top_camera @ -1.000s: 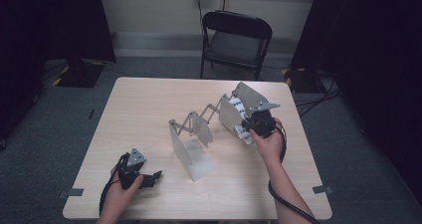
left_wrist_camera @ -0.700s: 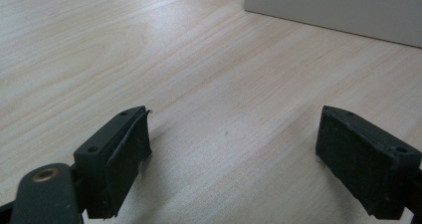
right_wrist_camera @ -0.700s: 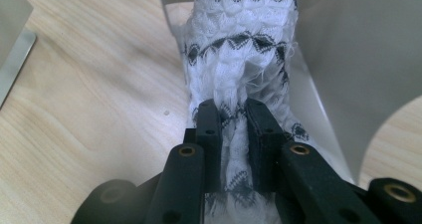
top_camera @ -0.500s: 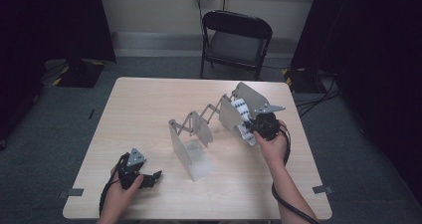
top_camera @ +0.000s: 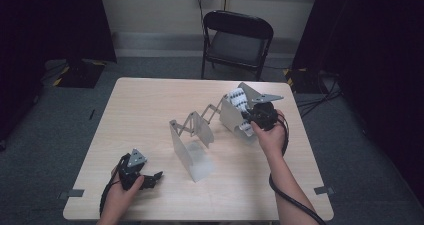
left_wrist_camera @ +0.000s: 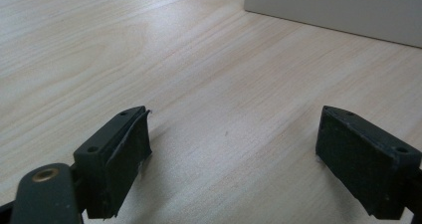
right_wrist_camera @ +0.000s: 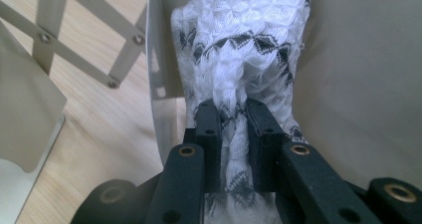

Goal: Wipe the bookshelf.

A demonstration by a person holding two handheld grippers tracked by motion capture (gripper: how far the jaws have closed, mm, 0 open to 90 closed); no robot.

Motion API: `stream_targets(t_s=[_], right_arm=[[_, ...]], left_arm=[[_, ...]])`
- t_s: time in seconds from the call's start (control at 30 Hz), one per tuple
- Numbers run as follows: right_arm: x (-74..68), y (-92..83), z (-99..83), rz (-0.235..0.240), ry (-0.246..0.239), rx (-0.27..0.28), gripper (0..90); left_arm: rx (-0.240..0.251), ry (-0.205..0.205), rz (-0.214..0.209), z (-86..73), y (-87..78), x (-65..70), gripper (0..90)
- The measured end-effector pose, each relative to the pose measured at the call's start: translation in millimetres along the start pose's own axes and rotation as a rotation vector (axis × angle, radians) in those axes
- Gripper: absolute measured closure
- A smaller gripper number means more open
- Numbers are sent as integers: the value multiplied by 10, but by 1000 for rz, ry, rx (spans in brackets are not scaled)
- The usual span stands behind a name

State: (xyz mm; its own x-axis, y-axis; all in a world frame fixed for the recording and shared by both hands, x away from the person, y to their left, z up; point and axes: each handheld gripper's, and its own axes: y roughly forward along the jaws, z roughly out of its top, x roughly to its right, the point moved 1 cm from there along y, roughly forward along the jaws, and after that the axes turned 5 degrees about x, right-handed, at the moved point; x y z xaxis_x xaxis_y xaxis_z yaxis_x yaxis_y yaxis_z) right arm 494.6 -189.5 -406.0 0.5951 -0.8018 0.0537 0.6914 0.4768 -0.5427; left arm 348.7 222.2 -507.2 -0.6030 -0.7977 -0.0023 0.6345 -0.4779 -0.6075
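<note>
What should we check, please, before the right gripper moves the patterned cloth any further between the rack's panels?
1. Right gripper shut on the patterned cloth: ok, both pads pinch a fold.
2. Cloth lies between two panels of the expanding rack: ok.
3. Cloth free of the rack's scissor links: cannot tell, its far end is hidden.
4. Left gripper open and holding nothing: ok, bare table shows between its pads.
5. Left gripper apart from the rack: ok, it rests near the table's front left corner.
6. Rack steadied against tipping: not ok, nothing holds it.
</note>
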Motion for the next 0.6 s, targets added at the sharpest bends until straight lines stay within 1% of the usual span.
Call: stream_targets(t_s=[0.03,0.1,0.13,0.17,0.27,0.33,0.37,0.43,0.47,0.5,0.6], right_arm=[[0,27,-56,4,3,-10,786],[-1,37,-74,7,5,-13,785],[-12,60,-119,10,6,-25,786],[-12,60,-119,10,6,-25,786],[-31,105,-198,17,2,-47,785],[-59,159,-296,26,2,-73,785],[-59,159,-296,26,2,-73,785],[-80,214,-405,33,4,-95,784],[-80,214,-405,33,4,-95,784],[-86,251,-489,37,10,-112,784],[-92,289,-579,41,20,-128,783]], left_arm=[[0,0,0,0,0,0,133],[0,0,0,0,0,0,133],[0,0,-1,0,1,0,133],[0,0,0,0,0,0,133],[0,0,0,0,0,0,133],[0,0,0,0,0,0,133],[0,0,0,0,0,0,133],[0,-1,0,0,0,1,133],[0,-1,0,0,0,1,133],[0,0,0,0,0,0,133],[0,0,0,0,0,0,133]])
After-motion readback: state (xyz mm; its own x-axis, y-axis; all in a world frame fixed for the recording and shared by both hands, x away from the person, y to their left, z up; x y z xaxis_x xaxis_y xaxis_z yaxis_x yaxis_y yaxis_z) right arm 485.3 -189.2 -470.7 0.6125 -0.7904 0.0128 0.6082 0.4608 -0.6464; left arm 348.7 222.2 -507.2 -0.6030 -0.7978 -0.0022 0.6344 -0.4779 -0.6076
